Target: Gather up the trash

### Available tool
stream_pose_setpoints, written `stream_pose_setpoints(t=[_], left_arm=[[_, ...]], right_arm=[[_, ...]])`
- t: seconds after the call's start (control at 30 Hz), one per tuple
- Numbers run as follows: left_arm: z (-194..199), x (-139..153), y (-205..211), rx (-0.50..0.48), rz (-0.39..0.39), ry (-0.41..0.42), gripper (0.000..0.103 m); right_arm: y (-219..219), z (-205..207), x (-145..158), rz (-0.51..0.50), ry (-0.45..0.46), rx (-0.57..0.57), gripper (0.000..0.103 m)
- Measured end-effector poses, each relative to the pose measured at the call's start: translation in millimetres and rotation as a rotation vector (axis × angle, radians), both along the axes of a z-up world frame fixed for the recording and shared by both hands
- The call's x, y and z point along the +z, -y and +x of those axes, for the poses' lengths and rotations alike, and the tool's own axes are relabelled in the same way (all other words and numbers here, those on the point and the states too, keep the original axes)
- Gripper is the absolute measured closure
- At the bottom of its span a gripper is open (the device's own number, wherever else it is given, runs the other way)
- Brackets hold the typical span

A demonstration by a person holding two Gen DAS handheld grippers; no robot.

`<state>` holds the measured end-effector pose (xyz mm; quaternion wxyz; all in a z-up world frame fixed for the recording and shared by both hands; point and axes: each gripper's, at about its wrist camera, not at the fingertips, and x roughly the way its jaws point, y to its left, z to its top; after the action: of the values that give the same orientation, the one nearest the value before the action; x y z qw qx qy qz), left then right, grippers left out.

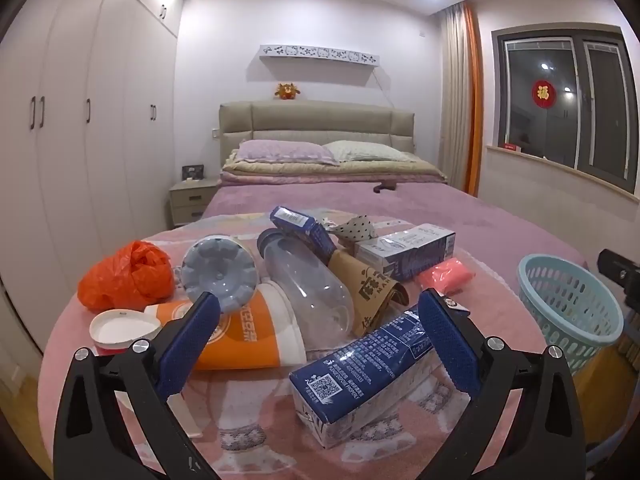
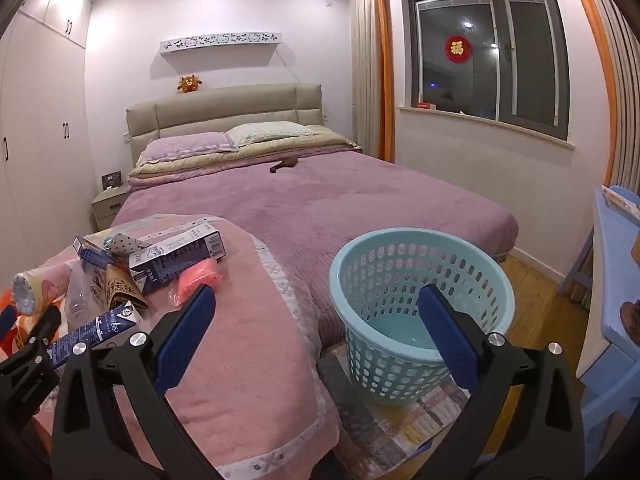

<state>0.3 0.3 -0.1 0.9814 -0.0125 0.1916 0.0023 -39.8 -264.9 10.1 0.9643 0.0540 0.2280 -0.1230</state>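
— Where's the trash sitting?

— In a heap on the pink blanket [image 1: 248, 420] at the foot of the bed [image 2: 320, 204]. Nearest is a blue milk carton [image 1: 360, 372] lying on its side, its far end between the two blue pads of the left gripper [image 1: 318, 320].

— Has it got hold of the carton?

— No, its jaws are spread wide and nothing is pinched. The right pad looks to be right at the carton's far corner, but I can't tell if it touches.

— What else is in the pile?

— An orange-and-white paper cup [image 1: 248, 336] on its side, a clear plastic bottle [image 1: 308, 284] leaning across it, and a grey-bottomed cup [image 1: 219, 270] tipped toward us. Left of those, a crumpled orange plastic bag [image 1: 128, 276] and a white round lid [image 1: 122, 328]. Behind the bottle there's a brown paper bag [image 1: 372, 296], a smaller blue carton [image 1: 304, 228], a grey-and-white box [image 1: 408, 250] and a pink wad [image 1: 446, 276].

— And the other hand?

— The right gripper [image 2: 316, 312] hangs off to the side, jaws just as wide apart, holding nothing. Its right pad sits in front of the light-blue basket [image 2: 400, 256], which stands on the floor beside the bed, on a patterned rug [image 2: 400, 432].

— Anything in the basket?

— The part of its bottom I can see is bare.
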Motion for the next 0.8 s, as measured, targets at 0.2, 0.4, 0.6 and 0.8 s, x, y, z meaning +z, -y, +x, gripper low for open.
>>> stream_pose_setpoints(t=[0.2,0.4,0.6,0.8], left_arm=[[0,3,-1,-0.001,0.006,-0.008,0.007],[6,-1,3,0.007,0.019,-0.024,0.007],[15,-8,13,0.032,0.064,-0.041,0.007],[16,-10,12,0.031,0.09,-0.073,0.007]], right_arm=[[19,-16,7,0.024,0.03,-0.033,0.006],[43,-16,-8,0.083,0.008,-0.049,0.006],[58,-6,-20,0.093,-0.006,-0.041,0.006],[53,-1,-26,0.061,-0.004,-0.031,0.006]])
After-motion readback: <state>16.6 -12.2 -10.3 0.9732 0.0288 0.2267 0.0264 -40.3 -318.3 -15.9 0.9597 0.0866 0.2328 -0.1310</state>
